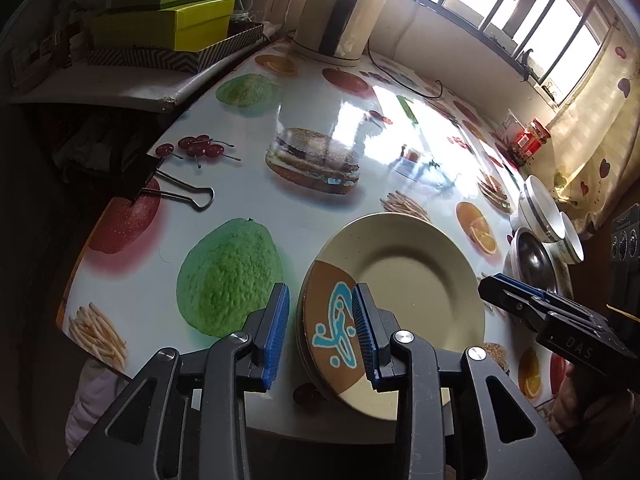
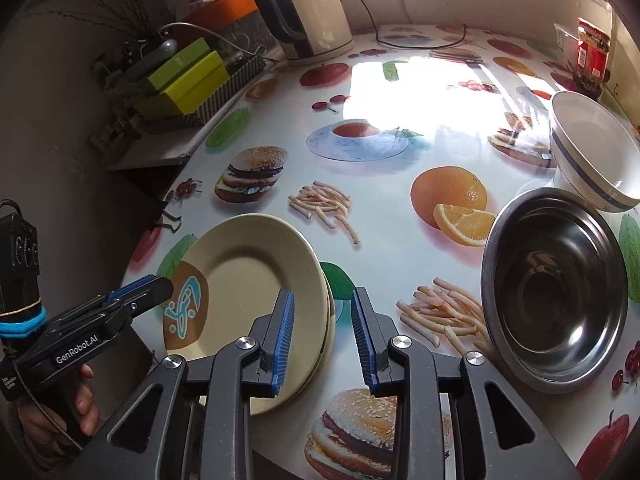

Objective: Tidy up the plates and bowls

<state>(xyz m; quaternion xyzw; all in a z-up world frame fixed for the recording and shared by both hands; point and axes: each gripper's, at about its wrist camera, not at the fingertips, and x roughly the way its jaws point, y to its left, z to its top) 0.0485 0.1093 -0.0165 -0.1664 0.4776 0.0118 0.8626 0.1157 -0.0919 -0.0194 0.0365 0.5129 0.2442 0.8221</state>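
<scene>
Plates: a stack near the table edge, at least two by the rims, exact count unclear. One steel bowl. Two white bowls, blue-banded. Two green boxes, stacked. One kettle. One red-labelled jar. One binder clip.

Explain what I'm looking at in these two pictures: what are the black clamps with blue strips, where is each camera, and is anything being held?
Each clamp is a hand-held gripper with two blue-padded fingers; a camera on it looks along them. One picture comes from the left gripper, the other from the right gripper. Both straddle opposite rims of a stack of cream round plates, the top one bearing a brown patch with a blue design. The fingers stand apart from the rims, so nothing is gripped. The stack rests on a glossy food-print table. Nearby are a steel bowl, a white blue-banded bowl, and a cream-and-black kettle at the back.
</scene>
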